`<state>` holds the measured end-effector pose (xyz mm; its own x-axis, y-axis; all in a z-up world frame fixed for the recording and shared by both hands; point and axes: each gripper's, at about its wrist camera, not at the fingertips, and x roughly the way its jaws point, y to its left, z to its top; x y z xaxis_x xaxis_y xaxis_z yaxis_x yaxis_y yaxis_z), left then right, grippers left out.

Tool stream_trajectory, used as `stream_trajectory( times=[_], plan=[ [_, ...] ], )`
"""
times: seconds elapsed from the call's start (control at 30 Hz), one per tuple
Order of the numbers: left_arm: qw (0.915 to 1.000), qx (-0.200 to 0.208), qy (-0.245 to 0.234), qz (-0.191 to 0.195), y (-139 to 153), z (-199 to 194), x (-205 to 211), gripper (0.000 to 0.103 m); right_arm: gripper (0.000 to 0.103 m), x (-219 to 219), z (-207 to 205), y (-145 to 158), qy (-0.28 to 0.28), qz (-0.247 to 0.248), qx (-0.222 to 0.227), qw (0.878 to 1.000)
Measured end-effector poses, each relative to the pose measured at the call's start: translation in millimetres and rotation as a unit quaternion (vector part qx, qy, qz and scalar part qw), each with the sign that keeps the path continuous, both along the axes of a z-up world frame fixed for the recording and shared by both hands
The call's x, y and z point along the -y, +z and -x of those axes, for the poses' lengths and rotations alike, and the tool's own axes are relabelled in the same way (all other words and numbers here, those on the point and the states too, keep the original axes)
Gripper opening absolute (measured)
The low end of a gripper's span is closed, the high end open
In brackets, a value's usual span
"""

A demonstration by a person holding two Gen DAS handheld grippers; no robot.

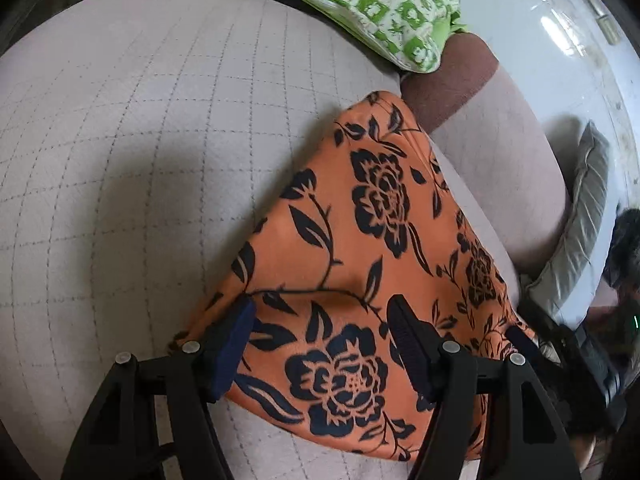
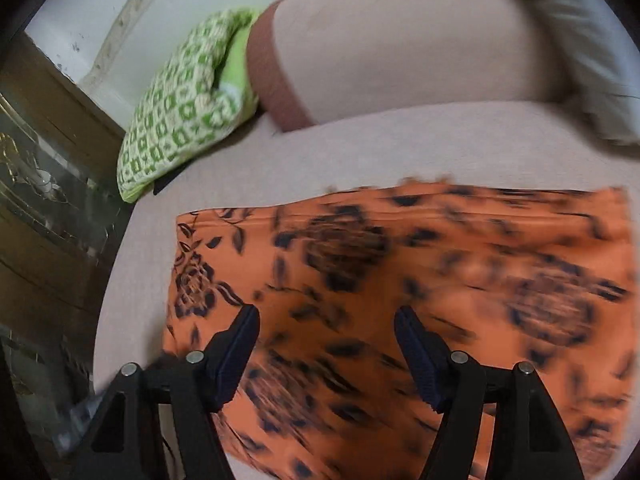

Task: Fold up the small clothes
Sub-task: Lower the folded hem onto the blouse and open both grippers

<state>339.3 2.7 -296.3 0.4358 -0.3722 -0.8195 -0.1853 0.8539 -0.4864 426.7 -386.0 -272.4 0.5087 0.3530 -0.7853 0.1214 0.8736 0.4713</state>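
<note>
An orange cloth with black flowers (image 1: pixel 360 240) lies folded flat on the pale quilted bed (image 1: pixel 120 160). My left gripper (image 1: pixel 322 312) hangs open just above the cloth's near end, with nothing between its pads. In the right wrist view the same orange cloth (image 2: pixel 400 280) stretches across the bed, blurred by motion. My right gripper (image 2: pixel 326 320) is open over it, its blue pads apart and holding nothing. Whether either gripper touches the cloth I cannot tell.
A green-and-white patterned pillow (image 1: pixel 380 4) (image 2: pixel 180 112) lies at the far end of the bed beside a brown-edged pink bolster (image 2: pixel 400 48). A grey cushion (image 1: pixel 580 220) lies at the right. A wooden cabinet (image 2: pixel 52 160) stands left of the bed.
</note>
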Motion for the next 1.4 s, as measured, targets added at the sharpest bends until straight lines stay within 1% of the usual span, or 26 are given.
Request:
stream_trajectory(
  times=[0.1,0.17,0.2,0.23,0.27,0.3,0.4,0.47,0.57,0.63,0.7,0.8,0.83,0.9,0.97,1.03,1.1,1.13,1.17,1.2,1.23,1.27,1.3,1.33,1.37,1.4],
  plan=[
    [0.9998,-0.007,-0.020,-0.006,0.0,-7.5,-1.7,0.069,0.072,-25.0,-39.8,-20.2,-0.010,0.024,-0.015,1.000],
    [0.9995,-0.011,-0.029,-0.006,-1.5,-12.4,-3.0,0.069,0.073,-37.6,-70.0,-45.5,-0.021,0.056,-0.051,0.997],
    [0.9995,-0.012,-0.030,-0.006,-1.2,-14.8,-3.8,0.069,0.074,-38.5,-79.1,-51.4,-0.026,0.073,-0.044,0.996],
    [0.9994,-0.013,-0.032,-0.005,-0.6,-17.7,-5.4,0.069,0.074,-39.0,-82.8,-48.0,-0.032,0.091,-0.023,0.995],
    [0.9994,-0.014,-0.033,-0.003,0.5,-18.7,-7.9,0.069,0.074,-38.7,-85.0,-45.6,-0.034,0.097,-0.022,0.994],
    [0.9994,-0.013,-0.032,-0.001,2.0,-19.2,-10.2,0.069,0.074,-36.4,-84.8,-43.6,-0.035,0.085,-0.029,0.995],
    [0.9995,-0.005,-0.031,-0.001,8.7,-16.3,-10.3,0.069,0.074,-11.4,-51.4,-24.9,-0.055,0.021,0.000,0.998],
    [0.9988,0.018,-0.039,-0.023,18.8,-11.5,-4.6,0.069,0.074,8.1,-12.7,-13.1,-0.064,0.022,0.014,0.998],
    [0.9940,0.059,-0.069,-0.061,35.4,2.4,13.2,0.069,0.074,42.6,55.8,-0.8,-0.093,0.032,0.029,0.995],
    [0.9909,0.061,-0.096,-0.073,35.2,5.8,28.0,0.070,0.074,69.0,103.7,-2.1,-0.108,0.024,0.011,0.994],
    [0.9885,0.043,-0.117,-0.086,25.3,7.1,39.1,0.073,0.074,88.8,145.7,-17.3,-0.116,0.013,-0.023,0.993],
    [0.9791,-0.014,-0.149,-0.137,-7.6,4.1,58.4,0.075,0.073,106.7,189.4,-45.2,-0.131,-0.010,-0.068,0.989],
    [0.9766,-0.003,-0.152,-0.152,-6.5,6.5,61.6,0.075,0.073,112.1,199.6,-49.4,-0.134,-0.022,-0.069,0.988],
    [0.9754,0.000,-0.150,-0.161,1.1,10.2,65.0,0.075,0.072,116.8,209.6,-51.0,-0.140,-0.040,-0.074,0.987],
    [0.9819,0.010,-0.141,-0.125,10.7,15.0,62.2,0.075,0.073,117.3,211.2,-39.0,-0.145,-0.052,-0.043,0.987],
    [0.9842,0.016,-0.139,-0.108,17.6,18.3,62.9,0.075,0.072,121.3,215.3,-25.4,-0.150,-0.056,-0.001,0.987],
    [0.9830,0.033,-0.147,-0.105,23.8,20.0,66.4,0.075,0.072,128.5,217.0,-21.6,-0.167,-0.066,0.026,0.983],
    [0.9802,0.041,-0.156,-0.115,26.3,19.8,71.6,0.075,0.072,132.4,215.3,-23.2,-0.173,-0.083,0.036,0.981],
    [0.9774,0.041,-0.164,-0.128,24.5,17.8,77.2,0.075,0.066,135.2,211.1,-27.0,-0.177,-0.096,0.038,0.979],
    [0.9759,0.036,-0.167,-0.135,21.1,14.8,84.1,0.075,0.061,136.3,205.0,-32.0,-0.178,-0.101,0.032,0.978],
    [0.9743,0.022,-0.172,-0.143,13.3,11.3,89.5,0.075,0.052,134.5,195.2,-40.2,-0.177,-0.098,0.014,0.979],
    [0.9728,-0.003,-0.177,-0.150,2.3,7.2,93.5,0.075,0.048,129.9,182.7,-49.9,-0.173,-0.087,-0.010,0.981],
    [0.9717,-0.014,-0.178,-0.155,-4.1,6.3,93.4,0.075,0.044,126.3,174.6,-60.1,-0.165,-0.073,-0.037,0.983],
    [0.9713,-0.009,-0.179,-0.156,-2.0,5.9,94.2,0.075,0.040,122.1,168.4,-65.8,-0.157,-0.057,-0.050,0.985],
    [0.9719,-0.008,-0.180,-0.152,1.7,6.0,93.8,0.075,0.040,119.5,166.5,-63.0,-0.154,-0.044,-0.049,0.986],
    [0.9747,-0.005,-0.178,-0.135,8.1,5.9,89.4,0.075,0.040,118.3,166.0,-59.4,-0.151,-0.041,-0.047,0.987]
  ],
)
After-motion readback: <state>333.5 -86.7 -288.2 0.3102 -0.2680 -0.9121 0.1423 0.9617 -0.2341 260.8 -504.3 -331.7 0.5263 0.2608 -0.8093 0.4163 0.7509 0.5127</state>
